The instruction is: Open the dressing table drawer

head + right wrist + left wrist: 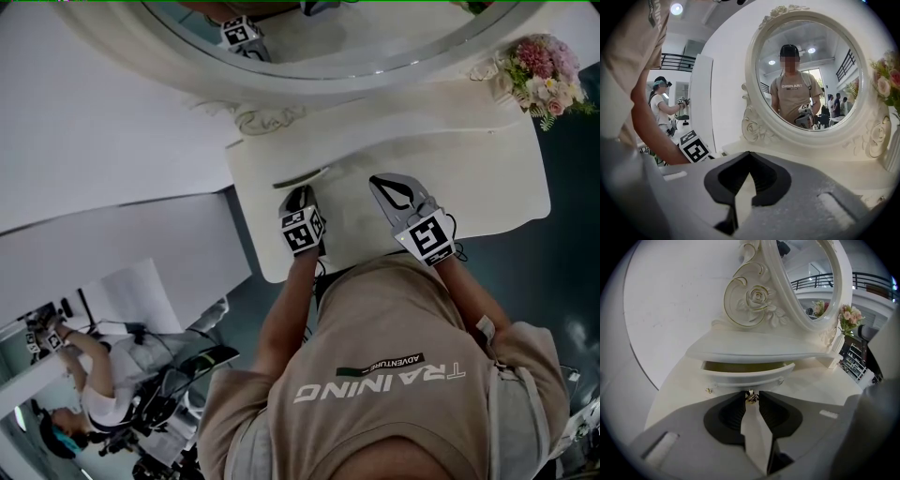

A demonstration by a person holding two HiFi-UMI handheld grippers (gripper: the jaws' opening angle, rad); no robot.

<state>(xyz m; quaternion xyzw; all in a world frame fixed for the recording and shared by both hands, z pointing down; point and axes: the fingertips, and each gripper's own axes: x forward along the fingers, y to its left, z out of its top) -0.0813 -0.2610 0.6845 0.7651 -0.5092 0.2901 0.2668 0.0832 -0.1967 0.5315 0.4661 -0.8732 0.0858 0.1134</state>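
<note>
The cream dressing table (487,178) has a small curved drawer (745,375) under its mirror shelf, pulled a little way out so a dark gap shows above its front. The same drawer (302,178) appears as a slit in the head view. My left gripper (751,397) is shut on the drawer's small metal knob (751,399), which is pinched at the very tips. From above, the left gripper (298,195) sits at the drawer front. My right gripper (378,182) hovers over the tabletop to the right, shut and holding nothing. The right gripper (749,153) faces the mirror.
An oval mirror (806,70) in a carved frame rises behind the drawer. A vase of pink flowers (544,75) stands at the table's far right corner. A white wall panel (112,234) borders the table's left side. Another person (103,375) stands at lower left.
</note>
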